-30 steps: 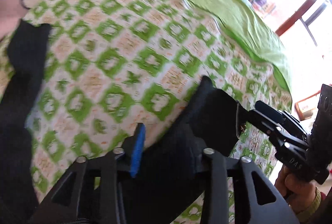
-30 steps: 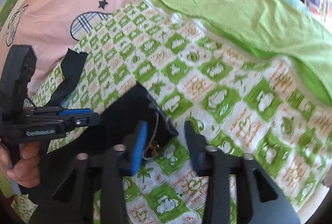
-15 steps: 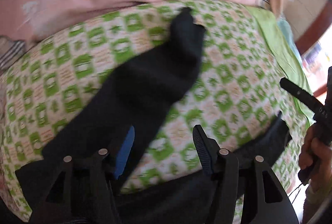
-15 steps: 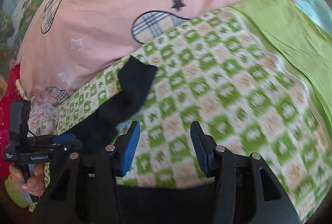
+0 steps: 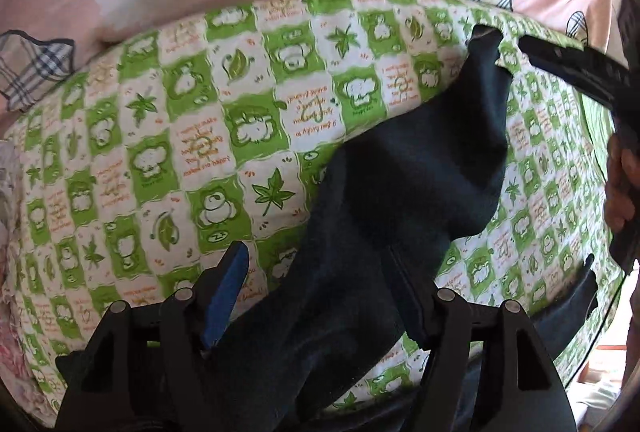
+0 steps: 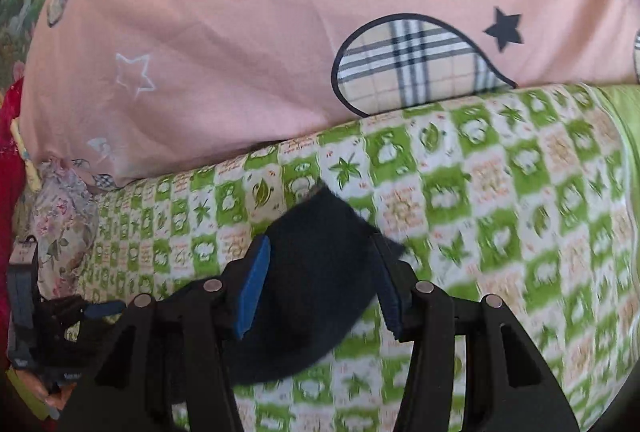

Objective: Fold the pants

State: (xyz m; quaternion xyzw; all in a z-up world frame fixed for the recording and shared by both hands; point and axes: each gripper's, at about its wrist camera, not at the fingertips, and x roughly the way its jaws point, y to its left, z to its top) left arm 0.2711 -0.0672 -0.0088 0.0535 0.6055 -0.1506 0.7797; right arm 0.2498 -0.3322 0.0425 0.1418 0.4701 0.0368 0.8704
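- The black pants (image 5: 420, 168) lie on the green-and-white checked quilt (image 5: 200, 136) of the bed, one leg stretched ahead of the left gripper (image 5: 324, 292) and running back between its fingers (image 5: 228, 288).
- The left fingers stand wide; only the blue-padded one shows, the other is hidden by cloth, so I cannot tell whether they grip.
- The right gripper (image 6: 320, 280) has its fingers (image 6: 254, 284) spread wide, a blurred flap of the pants (image 6: 316, 268) lying between and under them.
- Beyond both sets of fingers rises a pink duvet (image 6: 240, 32) with plaid patches and stars.
- To the right of the left fingers, the other gripper (image 5: 576, 68) reaches over the leg's tip.
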